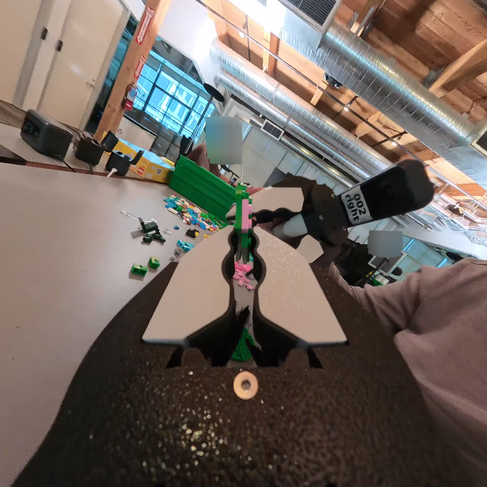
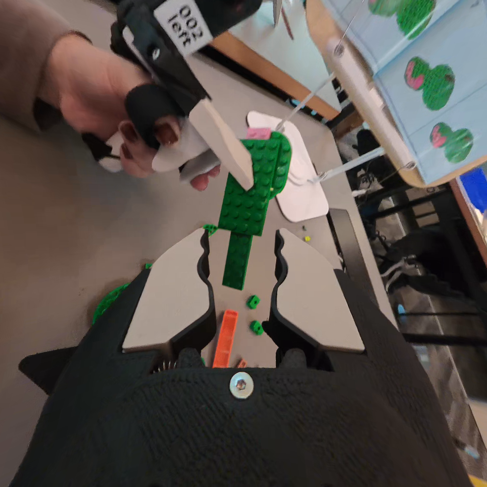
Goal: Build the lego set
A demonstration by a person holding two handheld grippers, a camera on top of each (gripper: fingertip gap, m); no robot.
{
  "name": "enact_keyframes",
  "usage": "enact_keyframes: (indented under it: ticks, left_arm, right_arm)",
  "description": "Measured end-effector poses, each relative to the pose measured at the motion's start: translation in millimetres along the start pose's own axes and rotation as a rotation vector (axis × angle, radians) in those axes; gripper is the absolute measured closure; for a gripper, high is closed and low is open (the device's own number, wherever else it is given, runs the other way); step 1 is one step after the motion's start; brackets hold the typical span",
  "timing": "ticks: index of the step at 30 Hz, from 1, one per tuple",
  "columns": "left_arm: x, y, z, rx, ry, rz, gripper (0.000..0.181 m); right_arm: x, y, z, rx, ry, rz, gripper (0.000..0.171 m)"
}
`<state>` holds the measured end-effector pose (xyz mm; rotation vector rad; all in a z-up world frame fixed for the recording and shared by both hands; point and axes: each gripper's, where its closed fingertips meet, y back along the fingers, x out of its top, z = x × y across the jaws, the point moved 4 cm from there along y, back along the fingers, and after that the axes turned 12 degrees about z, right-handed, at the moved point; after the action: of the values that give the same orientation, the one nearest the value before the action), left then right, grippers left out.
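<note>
While the left wrist view shows the flat green studded plate assembly (image 1: 243, 226) only edge-on, pinched between the left gripper (image 1: 242, 237) tips, the right wrist view shows its studded face (image 2: 250, 189) and pink brick (at the far end), held above the grey table (image 2: 79, 224). Spread wide and empty, the right gripper (image 2: 241, 237) flanks the assembly's narrow tail. Bare tabletop lies left. A loose heap of mixed coloured bricks (image 1: 192, 213) lies beside a green plastic bin (image 1: 200, 184), contents hidden.

Left hand-held gripper (image 1: 242, 234) clamped, right (image 2: 241, 238) agape
</note>
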<state>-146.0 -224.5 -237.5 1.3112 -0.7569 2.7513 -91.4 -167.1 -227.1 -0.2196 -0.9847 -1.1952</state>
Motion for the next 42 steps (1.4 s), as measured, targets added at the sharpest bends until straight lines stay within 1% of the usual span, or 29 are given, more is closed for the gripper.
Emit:
enact_keyframes:
  ticks: [2,5,7,9,10,11,12,14,15,16,17,18,20,23,25,27,28,30,31,33,34,36,37,38,39,40,42]
  left_arm:
    - [0,1,-2,0.007,0.014,0.003,0.173]
    - [4,3,-4,0.032,-0.065,0.026,0.173]
    - [7,3,-1,0.035,-0.167,0.038,0.173]
    - [12,4,2,0.062,-0.332,0.068,0.173]
    - [15,5,4,0.092,-0.452,0.083,0.173]
    - [18,7,4,0.142,-0.613,0.084,0.173]
    - [21,9,2,0.22,-0.82,0.063,0.173]
    - [24,13,-3,0.387,-1.349,-0.051,0.173]
    - [23,14,-3,0.439,-1.639,-0.117,0.173]
    - [18,13,0,0.444,-1.894,-0.168,0.174]
    - [6,10,1,0.387,-2.062,-0.233,0.174]
    - [-10,7,0,0.295,-2.125,-0.314,0.174]
    - [-31,3,-1,0.196,-2.114,-0.383,0.174]
    - [-42,1,-1,0.134,-2.062,-0.449,0.173]
    - [-45,1,-2,0.116,-2.047,-0.482,0.174]
    - [-47,1,-1,0.103,-2.047,-0.485,0.174]
    - [-49,0,0,0.094,-2.045,-0.486,0.174]
    - [-52,0,1,0.072,-2.048,-0.495,0.174]
    - [-52,1,1,0.069,-2.056,-0.489,0.173]
    - [-50,0,4,0.051,-2.007,-0.42,0.171]
    - [-45,0,5,0.078,-1.975,-0.386,0.161]
    - [-31,1,1,0.162,-1.914,-0.373,0.138]
    - [-29,2,0,0.164,-1.881,-0.376,0.133]
    - [-30,3,-1,0.131,-1.859,-0.389,0.131]
    - [-34,4,-1,0.094,-1.862,-0.397,0.133]
    - [-36,4,0,0.08,-1.888,-0.399,0.138]
    - [-42,2,0,0.07,-1.936,-0.414,0.155]
  right_arm:
    - [-8,6,-5,-0.017,-0.012,-0.009,0.122]
    - [-13,15,-3,-0.103,-0.055,0.091,0.123]
    - [-13,21,2,-0.195,-0.076,0.195,0.129]
    - [-10,25,4,-0.24,-0.091,0.269,0.132]
    - [-8,25,4,-0.256,-0.104,0.303,0.132]
    - [-7,26,4,-0.266,-0.116,0.329,0.132]
    - [-7,26,4,-0.263,-0.141,0.339,0.133]
    - [-10,24,4,-0.225,-0.269,0.356,0.135]
    - [-10,24,5,-0.213,-0.34,0.381,0.135]
    - [-9,24,6,-0.218,-0.368,0.413,0.134]
    - [-8,24,4,-0.215,-0.321,0.422,0.133]
    - [-9,23,1,-0.224,-0.22,0.39,0.133]
    - [-13,20,-8,-0.235,0.048,0.289,0.134]
    - [-20,13,-26,-0.213,0.433,0.146,0.137]
    - [-21,7,-34,-0.214,0.579,0.112,0.138]
    - [-19,3,-41,-0.212,0.662,0.12,0.142]
    - [-17,2,-44,-0.214,0.688,0.138,0.146]
    - [-13,1,-47,-0.236,0.732,0.162,0.163]
    - [-14,1,-47,-0.231,0.742,0.155,0.164]
    - [-11,4,-45,-0.226,0.71,0.186,0.164]
    - [-10,6,-44,-0.217,0.679,0.203,0.164]
    - [-11,11,-41,-0.196,0.632,0.234,0.164]
    - [-11,13,-42,-0.182,0.616,0.257,0.165]
    - [-10,15,-42,-0.166,0.597,0.279,0.164]
    - [-8,16,-44,-0.15,0.585,0.303,0.164]
    - [-6,18,-46,-0.129,0.574,0.327,0.164]
    - [-3,19,-51,-0.086,0.536,0.355,0.164]
